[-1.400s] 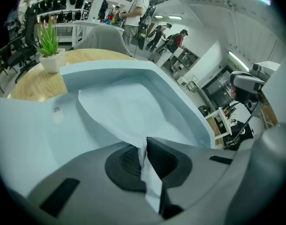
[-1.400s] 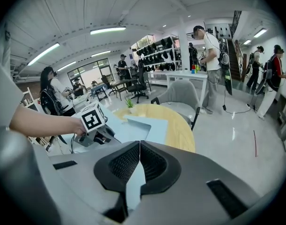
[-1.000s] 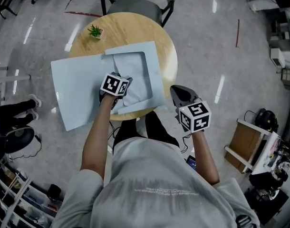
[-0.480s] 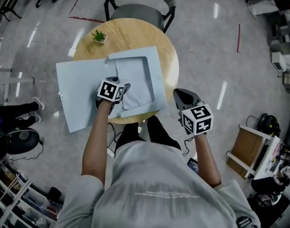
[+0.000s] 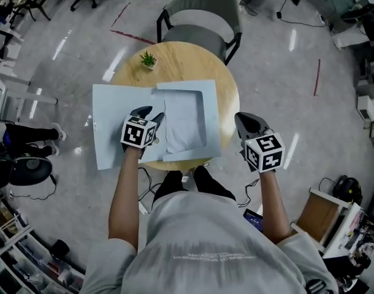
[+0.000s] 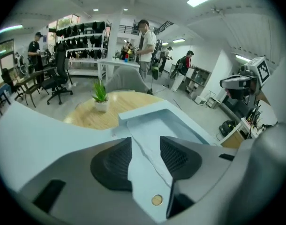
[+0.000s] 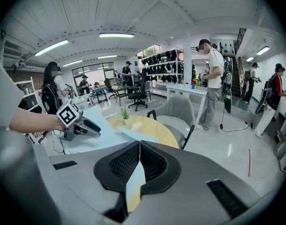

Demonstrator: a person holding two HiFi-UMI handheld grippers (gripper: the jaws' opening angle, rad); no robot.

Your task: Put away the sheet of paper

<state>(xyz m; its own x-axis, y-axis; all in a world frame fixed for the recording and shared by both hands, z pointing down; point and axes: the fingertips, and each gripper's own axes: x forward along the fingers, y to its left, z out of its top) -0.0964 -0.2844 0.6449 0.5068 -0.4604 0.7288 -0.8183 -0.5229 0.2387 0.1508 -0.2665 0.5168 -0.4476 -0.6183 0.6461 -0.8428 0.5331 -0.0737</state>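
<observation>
You are closing the left tongs (image 6: 145,144) over the edge of the likely limp, light sheet (image 5: 184,118) between them; right tongs (image 7: 139,146) are sitting pressed together

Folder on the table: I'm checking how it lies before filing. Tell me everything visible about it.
The light-blue folder lies open on the round wooden table, left flap overhanging the edge. Its right half has a framed pocket holding a pale sheet. The left gripper, jaws closing, has the sheet's edge between them.
</observation>
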